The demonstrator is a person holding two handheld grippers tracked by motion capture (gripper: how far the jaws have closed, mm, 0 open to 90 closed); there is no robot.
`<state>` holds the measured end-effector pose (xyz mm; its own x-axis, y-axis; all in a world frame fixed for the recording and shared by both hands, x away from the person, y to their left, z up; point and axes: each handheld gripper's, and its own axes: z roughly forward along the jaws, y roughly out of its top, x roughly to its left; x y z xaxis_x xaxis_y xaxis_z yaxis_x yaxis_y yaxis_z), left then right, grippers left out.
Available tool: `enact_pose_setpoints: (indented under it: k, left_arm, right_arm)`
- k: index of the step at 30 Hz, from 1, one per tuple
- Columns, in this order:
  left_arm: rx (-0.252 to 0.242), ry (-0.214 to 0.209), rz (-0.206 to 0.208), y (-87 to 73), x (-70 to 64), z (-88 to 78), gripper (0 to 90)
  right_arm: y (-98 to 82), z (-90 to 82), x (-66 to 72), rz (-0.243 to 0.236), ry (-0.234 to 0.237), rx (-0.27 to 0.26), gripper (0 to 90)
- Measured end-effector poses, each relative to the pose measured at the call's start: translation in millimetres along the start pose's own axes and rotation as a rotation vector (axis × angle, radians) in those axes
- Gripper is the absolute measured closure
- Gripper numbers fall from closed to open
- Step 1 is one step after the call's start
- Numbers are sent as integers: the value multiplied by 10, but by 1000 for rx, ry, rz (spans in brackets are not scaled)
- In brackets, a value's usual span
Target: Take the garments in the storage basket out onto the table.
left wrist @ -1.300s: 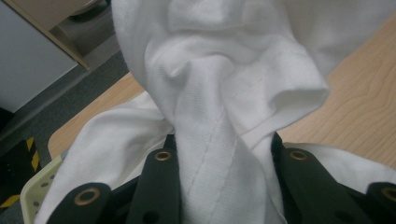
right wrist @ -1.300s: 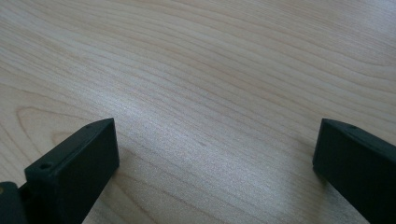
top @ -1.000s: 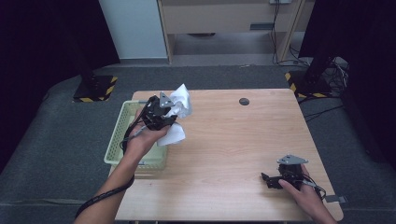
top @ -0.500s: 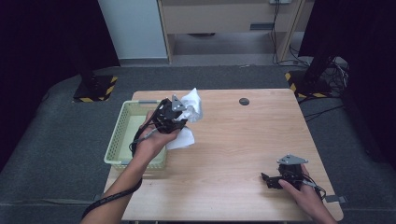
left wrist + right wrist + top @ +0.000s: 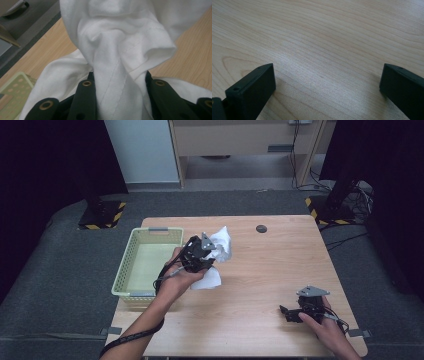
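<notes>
**Cloth lifted clear of the basket, not yet set down**

Since the earlier frames, the left gripper (image 5: 209, 251) has carried the white cloth (image 5: 220, 247) away from the basket and out over the wooden table (image 5: 280, 270). Largest first: the table lies beneath both grippers; the green basket (image 5: 131, 275) sits just beside the left gripper, behind its hand. The cloth is pinched between the left jaws, bunched ahead of them and hanging below. The right gripper (image 5: 289, 312) rests on the table well apart, jaws spread wide on nothing. Judging from this, pickup is done; laying out or placing remains.
</notes>
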<state>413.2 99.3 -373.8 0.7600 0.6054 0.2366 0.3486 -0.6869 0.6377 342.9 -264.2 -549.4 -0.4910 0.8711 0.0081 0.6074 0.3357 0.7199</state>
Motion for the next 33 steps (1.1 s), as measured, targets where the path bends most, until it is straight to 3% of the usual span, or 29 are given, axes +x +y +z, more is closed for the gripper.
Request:
enact_pose_setpoints:
  k: [13, 33]
  left_arm:
    - [16, -52, 48, 105, -303, 264, 692]
    - [29, -123, 44, 29, -747, 702, 690]
  right_arm:
    - [2, 1, 0, 1, 0, 1, 4]
    - [51, 53, 4, 3, -1, -1, 4]
